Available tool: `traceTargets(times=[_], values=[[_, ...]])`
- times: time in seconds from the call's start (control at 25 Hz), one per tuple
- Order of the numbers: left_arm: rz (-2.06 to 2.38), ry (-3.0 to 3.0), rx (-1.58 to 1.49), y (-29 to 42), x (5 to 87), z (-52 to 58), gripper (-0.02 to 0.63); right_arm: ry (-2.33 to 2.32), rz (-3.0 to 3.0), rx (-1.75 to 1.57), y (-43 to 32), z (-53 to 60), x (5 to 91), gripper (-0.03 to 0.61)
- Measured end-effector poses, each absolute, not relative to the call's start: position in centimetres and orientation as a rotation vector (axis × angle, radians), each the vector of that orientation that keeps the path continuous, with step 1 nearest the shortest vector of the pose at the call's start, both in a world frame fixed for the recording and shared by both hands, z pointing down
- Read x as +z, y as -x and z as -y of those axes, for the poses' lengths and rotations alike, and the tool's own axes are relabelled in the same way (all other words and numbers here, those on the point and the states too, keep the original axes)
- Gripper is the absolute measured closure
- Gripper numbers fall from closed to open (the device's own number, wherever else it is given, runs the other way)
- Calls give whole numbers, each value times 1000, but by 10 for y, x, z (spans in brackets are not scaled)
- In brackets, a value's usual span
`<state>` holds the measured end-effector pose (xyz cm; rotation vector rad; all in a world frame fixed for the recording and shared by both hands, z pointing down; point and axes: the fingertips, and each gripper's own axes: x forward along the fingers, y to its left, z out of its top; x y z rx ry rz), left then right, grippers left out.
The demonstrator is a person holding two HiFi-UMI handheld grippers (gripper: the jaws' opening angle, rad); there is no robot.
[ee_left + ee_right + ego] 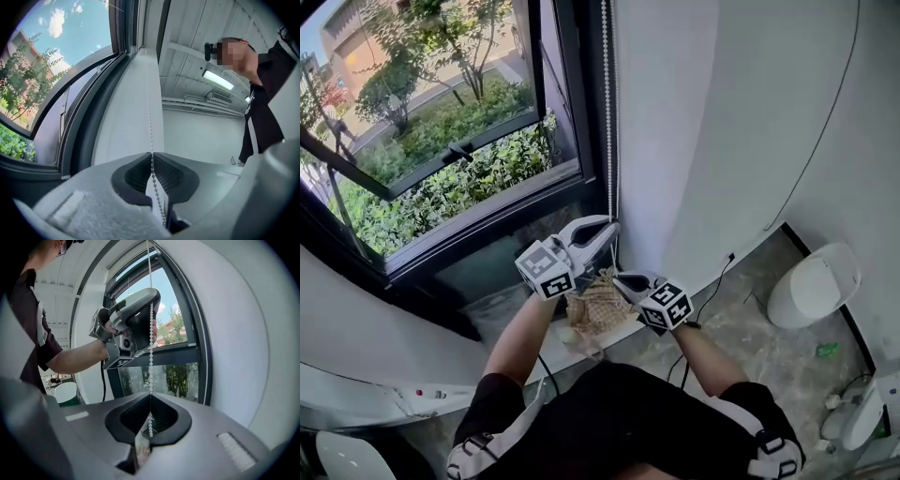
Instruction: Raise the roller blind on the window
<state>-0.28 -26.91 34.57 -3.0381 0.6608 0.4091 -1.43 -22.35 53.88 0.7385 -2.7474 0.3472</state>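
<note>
A white bead chain [607, 94] hangs down the right side of the dark window frame [572, 103]. My left gripper [614, 228] is shut on it at sill height. Just below, my right gripper [620, 277] is shut on the same chain. In the left gripper view the chain [149, 103] runs straight up from the closed tips [152, 154] along the white wall. The right gripper view shows the chain [151, 338] rising from its closed tips [150, 394] to the left gripper [151, 301] above. No roller blind fabric covers the glass in the head view.
A white wall [722, 112] with a thin black cable [816, 141] stands right of the window. A woven tan object [600, 305] lies under the grippers by the sill. A white bin [811, 286] stands on the grey floor to the right.
</note>
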Motion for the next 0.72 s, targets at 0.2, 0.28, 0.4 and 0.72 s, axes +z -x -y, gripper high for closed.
traceTargets(times=[0.2, 0.28, 0.4, 0.72], values=[[-757, 3020, 397, 12, 339, 265, 598, -784, 2807, 233, 19, 221, 529, 559], [-823, 2992, 432, 16, 339, 262, 595, -805, 2855, 227, 12, 219, 522, 475], [-972, 2984, 415, 22, 368, 255, 534, -849, 2936, 218, -3, 217, 509, 441], [-1355, 2982, 238, 60, 450, 217, 502, -936, 3022, 217, -40, 216, 497, 441]])
